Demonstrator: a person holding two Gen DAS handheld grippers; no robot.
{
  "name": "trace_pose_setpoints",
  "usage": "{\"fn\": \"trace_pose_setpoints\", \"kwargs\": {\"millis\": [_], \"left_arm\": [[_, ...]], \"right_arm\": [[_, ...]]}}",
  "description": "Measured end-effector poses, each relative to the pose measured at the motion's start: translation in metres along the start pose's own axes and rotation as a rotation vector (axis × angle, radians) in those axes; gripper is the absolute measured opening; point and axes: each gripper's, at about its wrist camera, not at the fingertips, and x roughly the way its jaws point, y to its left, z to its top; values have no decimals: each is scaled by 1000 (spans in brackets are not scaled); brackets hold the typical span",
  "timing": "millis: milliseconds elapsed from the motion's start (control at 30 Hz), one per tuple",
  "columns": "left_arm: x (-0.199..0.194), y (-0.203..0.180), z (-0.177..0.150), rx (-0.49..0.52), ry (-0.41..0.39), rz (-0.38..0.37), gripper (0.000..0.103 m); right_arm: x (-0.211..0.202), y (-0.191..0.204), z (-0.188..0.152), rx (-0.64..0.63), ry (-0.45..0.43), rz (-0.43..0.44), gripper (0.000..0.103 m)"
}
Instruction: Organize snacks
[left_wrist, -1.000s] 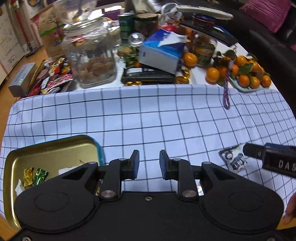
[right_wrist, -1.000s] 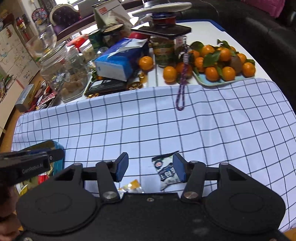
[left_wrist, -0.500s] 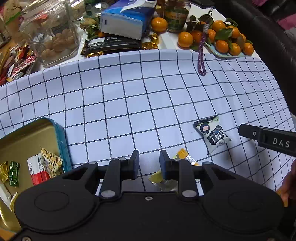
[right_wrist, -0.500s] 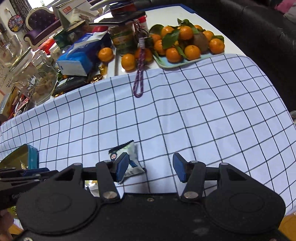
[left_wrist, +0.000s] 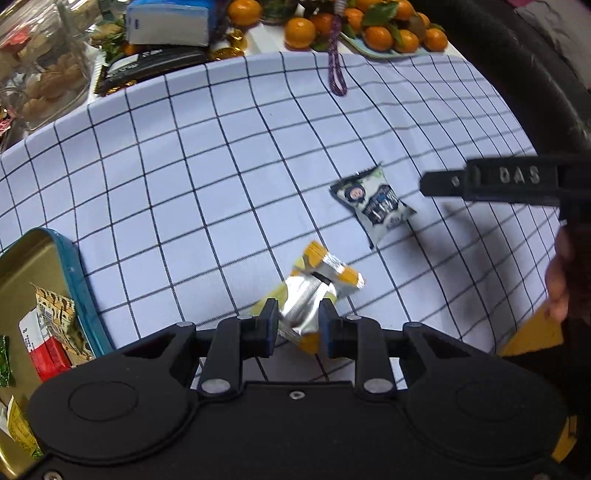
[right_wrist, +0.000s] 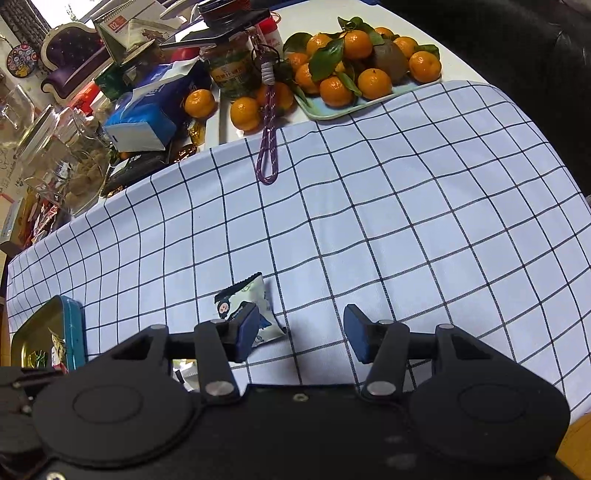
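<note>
A yellow and silver snack packet (left_wrist: 317, 284) lies on the checked cloth (left_wrist: 221, 177). My left gripper (left_wrist: 297, 325) points steeply down over it, open but narrow, with the packet's near end between its fingers. To the right lies a white and green packet (left_wrist: 373, 203) (right_wrist: 245, 299). My right gripper (right_wrist: 301, 330) is open above the cloth; its left finger (right_wrist: 245, 328) overlaps that packet and nothing is in the gap. One right-gripper finger (left_wrist: 447, 182) shows in the left wrist view. A gold tin with a teal rim (left_wrist: 74, 273) (right_wrist: 75, 328) at the left holds several wrapped snacks (left_wrist: 48, 347).
Behind the cloth stand a tray of mandarins (right_wrist: 354, 81), a purple cord loop (right_wrist: 267, 147), a blue tissue pack (right_wrist: 147, 110) and a glass jar of biscuits (right_wrist: 55, 155). A black sofa (right_wrist: 535, 55) runs along the right. The table's near edge is close under both grippers.
My left gripper tipped downward and came over the yellow packet, which now lies between its fingers. My right gripper shifted right, so the white packet went from its right finger to its left.
</note>
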Motion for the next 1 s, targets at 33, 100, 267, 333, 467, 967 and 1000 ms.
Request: {"fn": "trace_pose_setpoints", "kwargs": {"millis": [33,100,267,333,467,967,1000], "left_arm": [[0,-1,-1,7,0,2,34],[0,-3,-4,22,-11,13,34],[-7,-6,-11,31,-99,79,34],[-9,-5,-12,18,-122,85,34],[-9,0,-12,14,-119,18,34],[-8,7,-10,30,-121,-7,37],[-8,5,-10,43,-122,-8,37]], "right_arm": [[1,2,1,0,4,8,55],[2,6,2,-5,10,29,55],[8,26,1,-78,6,43,55],[11,35,-1,-122,4,31,55],[18,48,-4,-182,19,31,55],[44,54,0,-173,73,-47,54],[45,53,1,-169,73,-55,54]]}}
